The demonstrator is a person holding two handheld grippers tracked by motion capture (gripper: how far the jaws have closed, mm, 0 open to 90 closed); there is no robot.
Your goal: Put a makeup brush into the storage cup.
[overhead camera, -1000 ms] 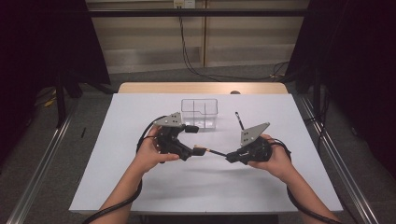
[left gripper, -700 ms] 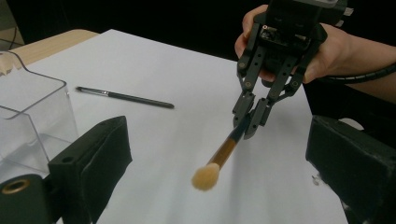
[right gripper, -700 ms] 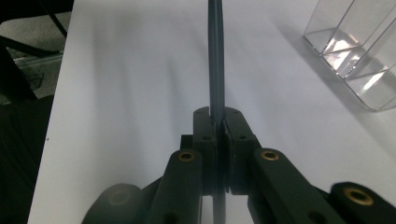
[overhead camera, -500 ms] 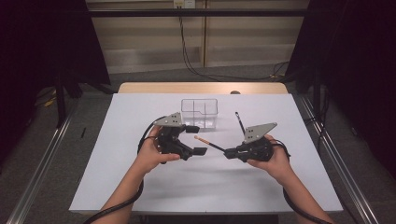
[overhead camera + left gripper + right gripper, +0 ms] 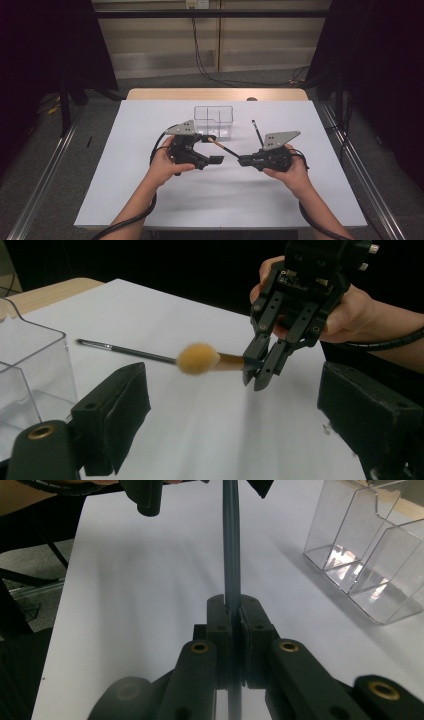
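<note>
Pinching brush in right gripper, head at 10 o'clock inside spread left gripper, just narrowing, not touching: handover beginning.

No text I can read anywhere, no labels, brands, numbers or signs on what I see from here
</note>
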